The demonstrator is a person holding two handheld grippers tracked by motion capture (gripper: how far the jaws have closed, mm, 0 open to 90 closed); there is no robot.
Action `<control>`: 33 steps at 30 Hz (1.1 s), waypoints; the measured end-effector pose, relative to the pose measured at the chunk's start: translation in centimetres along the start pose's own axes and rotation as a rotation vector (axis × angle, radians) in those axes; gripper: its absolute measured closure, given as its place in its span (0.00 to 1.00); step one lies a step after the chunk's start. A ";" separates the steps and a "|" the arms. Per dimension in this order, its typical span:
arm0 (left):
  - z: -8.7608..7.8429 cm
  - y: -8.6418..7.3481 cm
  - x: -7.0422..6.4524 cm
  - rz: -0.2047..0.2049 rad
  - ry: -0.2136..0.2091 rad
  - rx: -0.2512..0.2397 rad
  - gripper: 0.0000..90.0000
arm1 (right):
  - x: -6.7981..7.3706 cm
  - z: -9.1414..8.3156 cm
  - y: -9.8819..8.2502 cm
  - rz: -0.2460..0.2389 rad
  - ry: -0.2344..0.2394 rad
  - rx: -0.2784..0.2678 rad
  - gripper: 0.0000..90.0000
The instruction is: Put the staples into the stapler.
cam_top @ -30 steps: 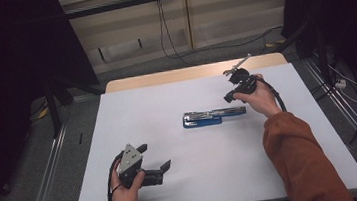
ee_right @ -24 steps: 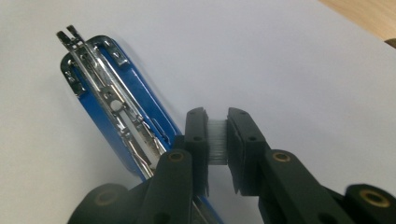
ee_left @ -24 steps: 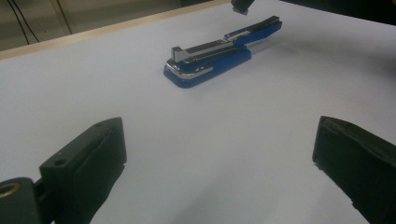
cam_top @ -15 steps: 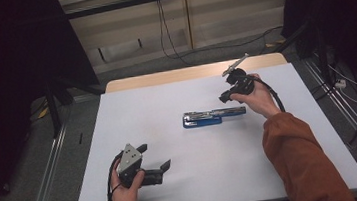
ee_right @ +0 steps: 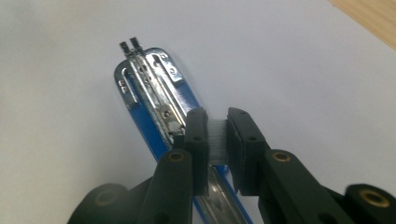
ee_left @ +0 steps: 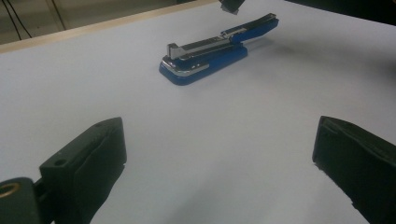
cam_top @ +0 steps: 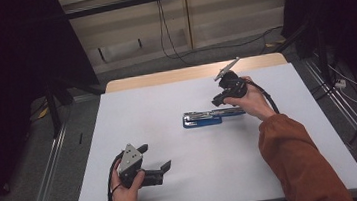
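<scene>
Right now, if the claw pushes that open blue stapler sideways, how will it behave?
The stapler looks rigid, with a metal track and flat blue base, so it would probably slide across the white table cover rather than roll. Its raised hinged top may wobble or swing. It probably feels fairly heavy for its size.

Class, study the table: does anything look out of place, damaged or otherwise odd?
Yes: the blue stapler lies mid-table with its magazine exposed, so the metal staple rail shows. The right claw above it pinches a small whitish strip, seemingly staples.
</scene>
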State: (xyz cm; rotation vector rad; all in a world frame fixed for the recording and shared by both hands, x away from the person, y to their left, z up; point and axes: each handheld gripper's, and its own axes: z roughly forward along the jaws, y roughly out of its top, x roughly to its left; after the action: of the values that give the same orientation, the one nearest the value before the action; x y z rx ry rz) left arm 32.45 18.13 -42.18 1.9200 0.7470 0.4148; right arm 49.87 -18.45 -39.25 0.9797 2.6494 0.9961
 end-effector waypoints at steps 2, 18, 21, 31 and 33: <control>0.1 0.0 0.0 -0.005 -0.003 0.002 0.03 | 0.5 0.3 0.3 -0.022 0.007 0.005 0.88; 0.0 0.0 0.2 -0.013 0.006 0.005 0.03 | 1.8 1.7 1.8 -0.079 0.056 -0.014 0.88; 0.0 0.0 0.1 -0.010 0.008 0.008 0.04 | 1.9 2.1 1.9 -0.087 0.060 -0.018 0.88; -0.1 0.0 0.2 -0.015 0.022 -0.002 0.03 | 2.4 2.2 2.6 -0.109 0.070 -0.030 0.88; -0.1 0.0 0.2 -0.013 0.020 -0.002 0.03 | 2.5 2.3 2.7 -0.111 0.076 -0.037 0.88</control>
State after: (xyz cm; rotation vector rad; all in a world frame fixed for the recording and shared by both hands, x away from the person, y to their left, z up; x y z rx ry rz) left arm 32.53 18.32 -42.15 1.9109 0.7715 0.4267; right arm 50.13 -14.11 -39.11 0.7934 2.7021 1.0742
